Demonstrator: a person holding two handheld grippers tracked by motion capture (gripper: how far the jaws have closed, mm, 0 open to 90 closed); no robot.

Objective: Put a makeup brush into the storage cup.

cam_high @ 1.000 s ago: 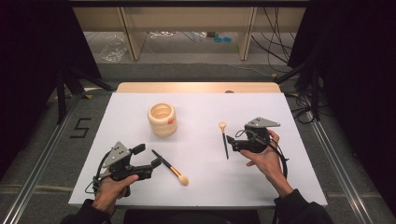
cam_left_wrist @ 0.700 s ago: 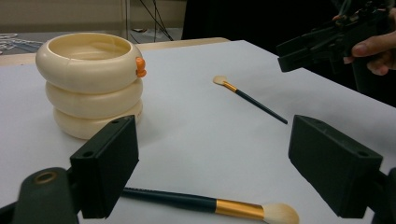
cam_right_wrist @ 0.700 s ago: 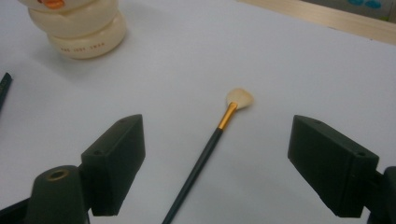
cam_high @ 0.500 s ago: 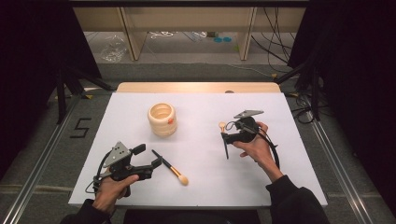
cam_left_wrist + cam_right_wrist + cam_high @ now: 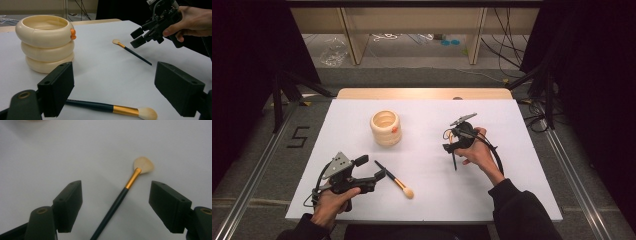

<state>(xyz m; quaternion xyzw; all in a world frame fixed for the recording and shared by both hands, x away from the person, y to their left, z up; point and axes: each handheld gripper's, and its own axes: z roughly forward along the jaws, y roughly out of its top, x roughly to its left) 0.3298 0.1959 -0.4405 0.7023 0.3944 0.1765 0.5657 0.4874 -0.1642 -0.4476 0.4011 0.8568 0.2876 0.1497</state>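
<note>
Nearest the person, the left gripper (image 5: 379, 175) is resting low on the white table (image 5: 432, 200), its jaws standing wide apart with nothing between them. Just beyond its tips, the thick brush (image 5: 112, 108) is lying flat, its dark handle pointing toward the cream ringed holder (image 5: 386, 128) and its pale bristles pointing away from it.

Farther out, level with that holder and well to its right, the right gripper (image 5: 451, 145) is hanging over the thin brush (image 5: 125, 192). Its jaws have just been closing, yet they are still standing open on either side of the dark handle, not pressing it. The thin brush is lying flat on the table, gold ferrule and fan-shaped tip pointing away from the person; from above it is mostly covered by the hand, so whether the jaw tips are touching the table is hard to tell.

The holder is standing upright, a small orange knob (image 5: 72, 34) on its top ring.
</note>
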